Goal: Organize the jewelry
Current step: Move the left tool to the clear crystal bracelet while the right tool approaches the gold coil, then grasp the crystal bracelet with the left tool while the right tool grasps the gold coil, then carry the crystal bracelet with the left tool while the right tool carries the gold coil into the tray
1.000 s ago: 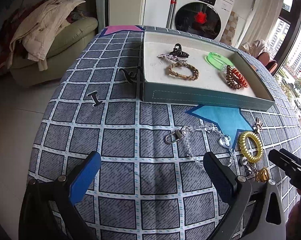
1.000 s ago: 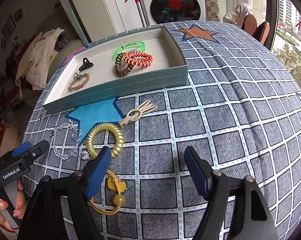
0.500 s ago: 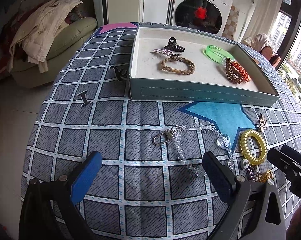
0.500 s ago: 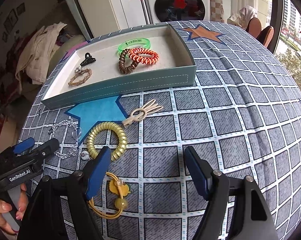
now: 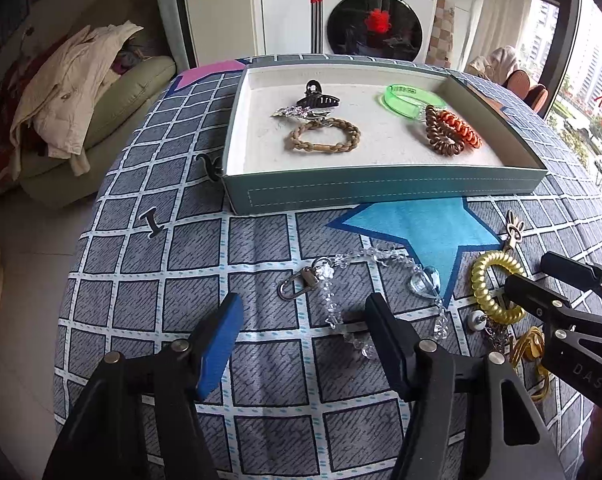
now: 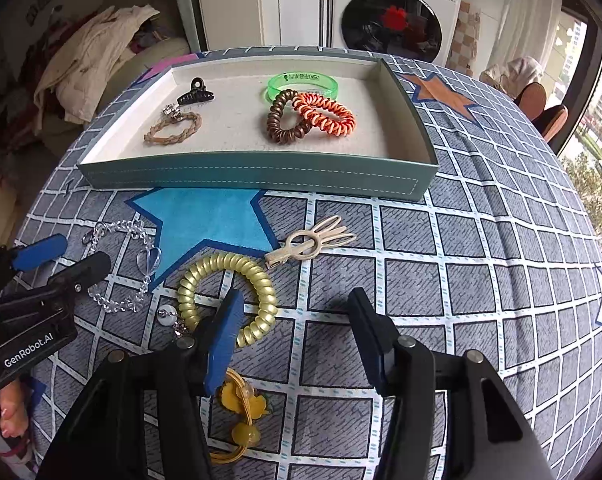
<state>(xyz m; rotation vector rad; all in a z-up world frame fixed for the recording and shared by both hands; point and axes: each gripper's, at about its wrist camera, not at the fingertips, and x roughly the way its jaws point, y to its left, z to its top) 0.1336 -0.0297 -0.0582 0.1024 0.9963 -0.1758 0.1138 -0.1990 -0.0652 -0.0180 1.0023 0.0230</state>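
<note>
Left gripper (image 5: 305, 320) open, empty, crystal bead chain (image 5: 341, 280) between its fingers, right gripper (image 6: 295, 324) open, empty, gold spiral hair tie (image 6: 229, 296) at its left finger, teal jewelry tray (image 6: 261, 172) ahead.

Left gripper (image 5: 303, 314), jaws apart, above a grid-patterned tablecloth (image 5: 141, 304). A clear bead chain (image 5: 365, 280) with a metal clasp lies just ahead of its fingers. To the right, a yellow coil hair tie (image 5: 495, 286), with the right gripper (image 5: 541, 276) reaching over it. Beyond, a teal tray (image 5: 381, 194) holds a black claw clip (image 5: 317, 98), braided bracelet (image 5: 323, 140), green bangle (image 5: 411, 102) and two coil ties (image 5: 451, 132).
</note>
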